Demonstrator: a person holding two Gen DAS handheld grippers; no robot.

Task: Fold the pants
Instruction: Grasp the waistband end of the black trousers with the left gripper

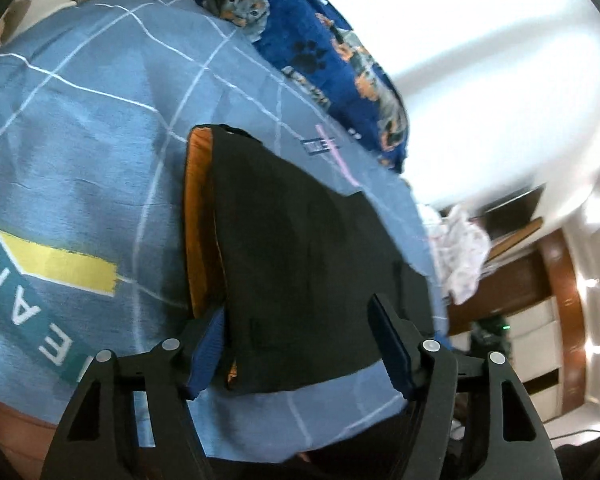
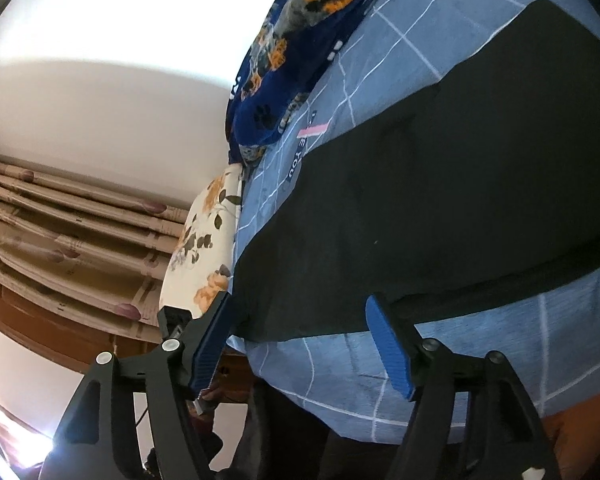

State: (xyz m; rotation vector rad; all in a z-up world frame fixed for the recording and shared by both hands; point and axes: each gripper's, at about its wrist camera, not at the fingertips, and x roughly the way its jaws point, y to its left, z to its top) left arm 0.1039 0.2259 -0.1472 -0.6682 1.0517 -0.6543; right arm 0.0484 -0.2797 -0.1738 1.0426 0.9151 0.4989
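I see both claws open, gripping nothing: left gripper (image 1: pixel 300 344) and right gripper (image 2: pixel 304 340) at the near edge of the pants (image 1: pixel 312 256), flat on the bedsheet (image 1: pixel 80 152).

Black pants (image 2: pixel 440 208) flat on blue checked bedsheet (image 2: pixel 380 368); right gripper (image 2: pixel 300 344) at 6 o'clock, jaws apart, straddling the near edge, gripping nothing.

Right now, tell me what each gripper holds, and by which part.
Nothing. The left gripper and right gripper stand open at the black pants, pads clear.
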